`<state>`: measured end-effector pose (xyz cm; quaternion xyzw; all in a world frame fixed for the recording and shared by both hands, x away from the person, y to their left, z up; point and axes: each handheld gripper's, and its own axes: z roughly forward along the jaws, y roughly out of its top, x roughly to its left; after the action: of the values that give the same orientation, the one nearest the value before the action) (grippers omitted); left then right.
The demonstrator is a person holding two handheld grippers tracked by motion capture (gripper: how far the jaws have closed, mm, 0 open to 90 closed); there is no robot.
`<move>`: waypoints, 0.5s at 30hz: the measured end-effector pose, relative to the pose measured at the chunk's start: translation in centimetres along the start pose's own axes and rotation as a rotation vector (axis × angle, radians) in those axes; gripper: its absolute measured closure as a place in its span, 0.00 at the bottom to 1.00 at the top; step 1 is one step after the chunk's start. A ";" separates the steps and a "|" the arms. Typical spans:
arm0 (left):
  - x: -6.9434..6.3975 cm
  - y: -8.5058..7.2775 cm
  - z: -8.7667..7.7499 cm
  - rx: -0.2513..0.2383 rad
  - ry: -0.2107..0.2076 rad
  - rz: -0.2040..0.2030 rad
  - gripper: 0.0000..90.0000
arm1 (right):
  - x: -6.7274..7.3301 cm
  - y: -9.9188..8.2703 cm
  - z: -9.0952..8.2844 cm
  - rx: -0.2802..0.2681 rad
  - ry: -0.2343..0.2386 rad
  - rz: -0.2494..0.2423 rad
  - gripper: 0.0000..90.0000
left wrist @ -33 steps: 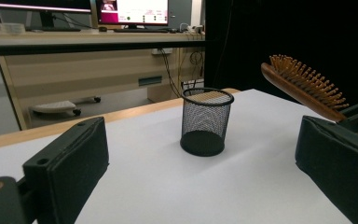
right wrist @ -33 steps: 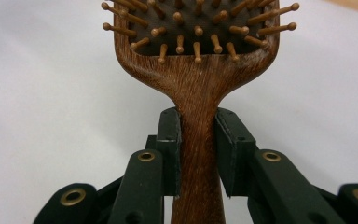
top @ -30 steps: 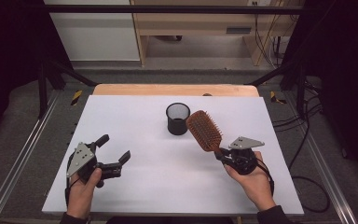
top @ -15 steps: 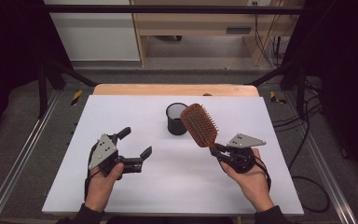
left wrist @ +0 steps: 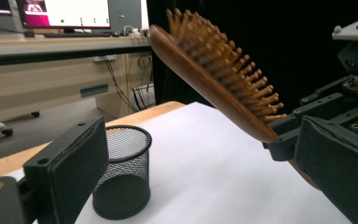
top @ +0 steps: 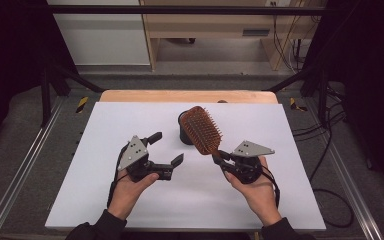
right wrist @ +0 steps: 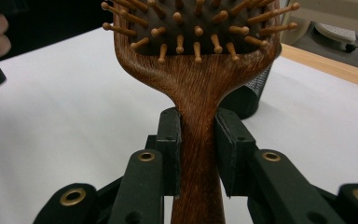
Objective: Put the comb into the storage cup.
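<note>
A wooden paddle hairbrush (top: 201,131) with wooden pins is held up off the table, its head tilted toward the far left. My right gripper (top: 219,159) is shut on its handle; in the right gripper view the two pads (right wrist: 170,140) squeeze the neck of the brush (right wrist: 196,79). A black mesh cup (top: 184,136) stands upright on the white table behind the brush head, partly hidden by it. My left gripper (top: 167,148) hovers open just left of the brush with nothing between its pads (left wrist: 70,172). Its own view shows the brush (left wrist: 214,74) and the cup (left wrist: 123,177) ahead.
The white table top (top: 130,200) has a wooden strip (top: 180,96) along its far edge. Metal rails (top: 20,175) run along both sides. A cabinet and cables (top: 325,100) lie beyond the table.
My left gripper has moved right toward the table's middle and risen a little, still open. The right gripper has carried the brush slightly left and up.
</note>
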<state>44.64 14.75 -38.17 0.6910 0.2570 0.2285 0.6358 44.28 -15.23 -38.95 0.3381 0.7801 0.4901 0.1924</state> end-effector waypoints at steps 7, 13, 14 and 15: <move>-0.7 0.9 0.6 0.000 -0.043 -0.015 0.03 | 0.9 0.5 0.7 -0.019 0.016 -0.007 0.81; -1.0 1.4 1.0 -0.023 -0.061 -0.045 0.02 | 1.6 0.5 0.8 -0.046 0.026 -0.013 0.81; -0.9 1.5 1.0 -0.024 -0.055 -0.055 0.02 | 1.7 0.4 0.9 -0.051 0.033 -0.016 0.81; -0.8 1.5 1.0 -0.024 -0.047 -0.054 0.02 | 1.7 0.3 0.8 -0.053 0.040 -0.015 0.81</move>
<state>44.78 13.42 -36.77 0.6816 0.2576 0.1979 0.6557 43.70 -13.35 -38.98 0.3168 0.7730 0.5160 0.1894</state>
